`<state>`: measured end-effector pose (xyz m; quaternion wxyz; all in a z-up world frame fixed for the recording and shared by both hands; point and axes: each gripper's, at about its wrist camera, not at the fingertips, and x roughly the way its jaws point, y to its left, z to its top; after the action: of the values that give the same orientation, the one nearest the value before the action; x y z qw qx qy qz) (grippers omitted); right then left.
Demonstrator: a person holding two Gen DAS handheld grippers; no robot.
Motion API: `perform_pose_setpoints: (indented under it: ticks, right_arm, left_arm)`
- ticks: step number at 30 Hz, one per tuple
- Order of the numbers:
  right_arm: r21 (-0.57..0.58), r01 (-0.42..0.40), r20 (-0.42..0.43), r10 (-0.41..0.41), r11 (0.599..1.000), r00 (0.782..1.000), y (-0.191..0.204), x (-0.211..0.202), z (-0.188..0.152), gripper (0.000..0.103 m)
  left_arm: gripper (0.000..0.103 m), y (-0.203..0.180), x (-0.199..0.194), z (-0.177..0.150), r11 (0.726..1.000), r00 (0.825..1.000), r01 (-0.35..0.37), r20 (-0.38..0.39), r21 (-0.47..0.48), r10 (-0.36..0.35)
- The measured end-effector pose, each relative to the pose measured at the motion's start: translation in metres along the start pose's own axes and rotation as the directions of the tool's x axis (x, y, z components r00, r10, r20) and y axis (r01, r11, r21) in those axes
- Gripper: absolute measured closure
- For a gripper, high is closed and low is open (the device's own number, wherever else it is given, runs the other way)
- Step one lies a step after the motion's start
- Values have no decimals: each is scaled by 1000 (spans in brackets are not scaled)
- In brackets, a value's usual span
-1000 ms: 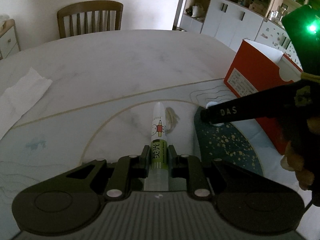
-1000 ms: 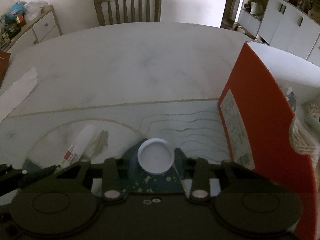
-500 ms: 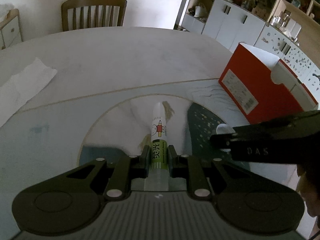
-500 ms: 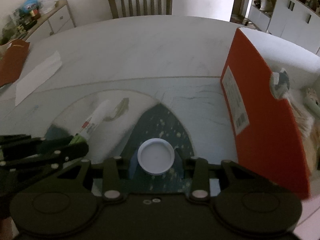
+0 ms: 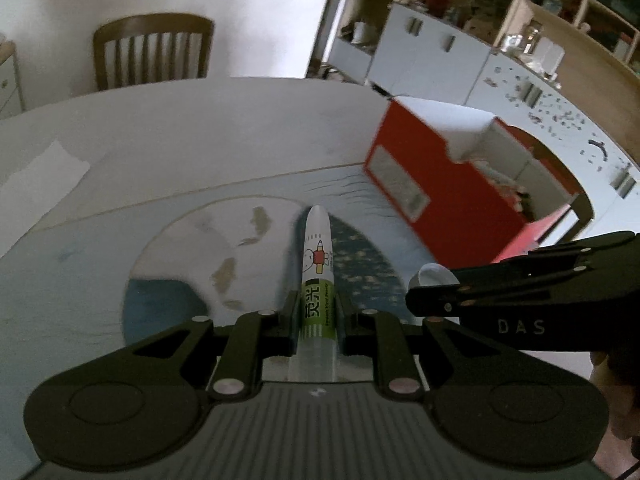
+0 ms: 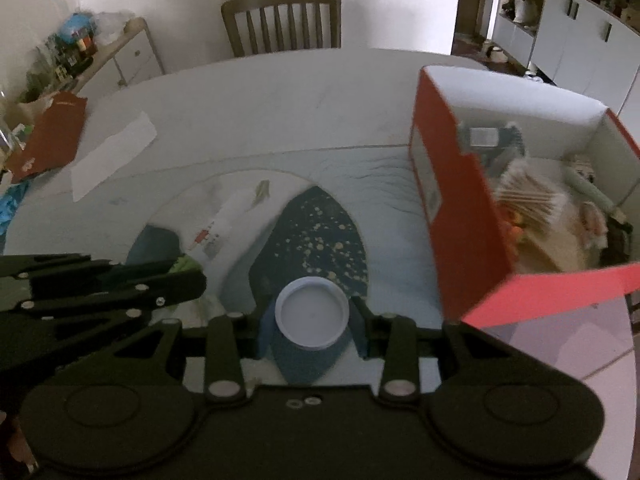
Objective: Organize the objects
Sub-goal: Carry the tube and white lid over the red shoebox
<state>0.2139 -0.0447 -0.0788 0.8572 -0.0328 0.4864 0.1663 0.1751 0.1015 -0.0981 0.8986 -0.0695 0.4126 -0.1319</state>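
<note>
My left gripper (image 5: 316, 316) is shut on a white and green glue tube (image 5: 317, 272) that points forward, held above the table. It also shows in the right wrist view (image 6: 212, 228). My right gripper (image 6: 312, 316) is shut on a small blue bottle with a white cap (image 6: 313, 314). The cap shows in the left wrist view (image 5: 432, 274) at the right gripper's tips. An open red box (image 6: 452, 200) with white inside stands to the right and holds cotton swabs and other small items. It also shows in the left wrist view (image 5: 436, 196).
A patterned mat (image 6: 320, 236) covers the near part of the white table (image 6: 260, 96). A paper towel (image 6: 112, 156) and a red packet (image 6: 48, 136) lie at the left. A wooden chair (image 6: 282, 20) stands behind the table. Cabinets stand at the right.
Both grippers have risen with their objects and moved toward the red box. The inside of the box has come into the right wrist view.
</note>
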Motion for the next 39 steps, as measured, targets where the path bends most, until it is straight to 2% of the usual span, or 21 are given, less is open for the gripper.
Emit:
perform_pose_setpoints:
  ticks: [12, 20, 31, 39]
  right_arm:
    - [32, 0, 77, -2, 999, 997, -38, -56, -17, 66]
    - [51, -2, 121, -4, 999, 993, -79, -81, -19, 66]
    - [66, 0, 156, -10, 998, 988, -141, -92, -12, 66]
    - [67, 26, 189, -38, 997, 981, -191, -90, 9, 66]
  left_arm:
    - [87, -63, -19, 11, 997, 997, 48, 49, 63, -51]
    - [87, -104, -19, 22, 994, 995, 56, 78, 92, -63]
    - [87, -156, 2, 44, 992, 994, 40, 95, 119, -51]
    - [87, -190, 41, 75, 988, 996, 42, 75, 151, -54]
